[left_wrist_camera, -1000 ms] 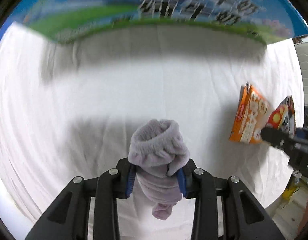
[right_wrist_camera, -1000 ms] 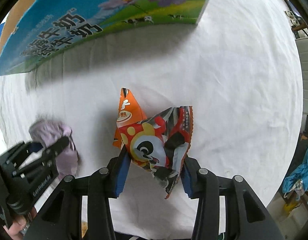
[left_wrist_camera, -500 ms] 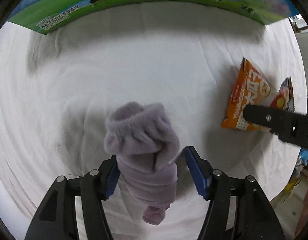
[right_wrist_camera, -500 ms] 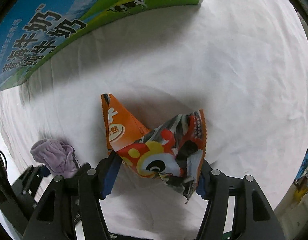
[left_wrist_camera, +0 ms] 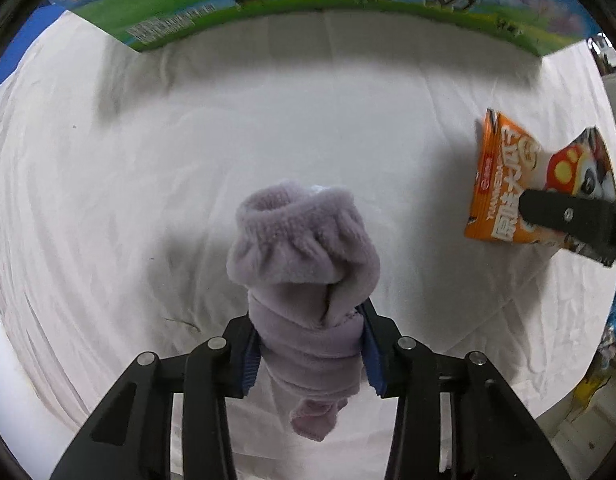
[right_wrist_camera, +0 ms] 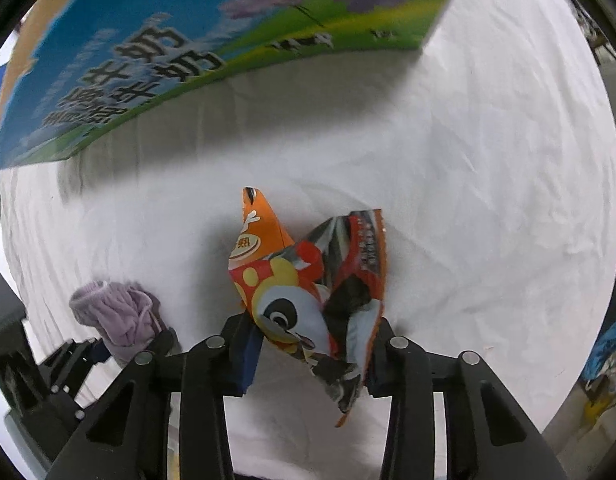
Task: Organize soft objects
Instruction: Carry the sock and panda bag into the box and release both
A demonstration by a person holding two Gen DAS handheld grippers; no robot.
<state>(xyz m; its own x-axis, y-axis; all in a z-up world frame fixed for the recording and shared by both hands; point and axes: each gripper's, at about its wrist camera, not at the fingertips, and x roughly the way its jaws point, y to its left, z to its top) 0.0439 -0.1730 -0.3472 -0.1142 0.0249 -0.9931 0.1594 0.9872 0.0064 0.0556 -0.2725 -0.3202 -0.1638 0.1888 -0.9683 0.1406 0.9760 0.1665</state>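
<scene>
My left gripper is shut on a fuzzy lilac sock that stands up between its blue pads over the white sheet; it also shows in the right wrist view. My right gripper is shut on a red snack bag with a panda face, with an orange snack bag pressed against it. In the left wrist view both bags show at the right with a right finger over them.
A large milk carton box with green, blue and flower print stands at the back of the white sheet; it also shows in the left wrist view. Blue cloth lies beyond the sheet's right edge.
Both grippers opened half a second ago and have shut again, the left on the sock, the right on the snack bags. Both have moved closer to the box.
</scene>
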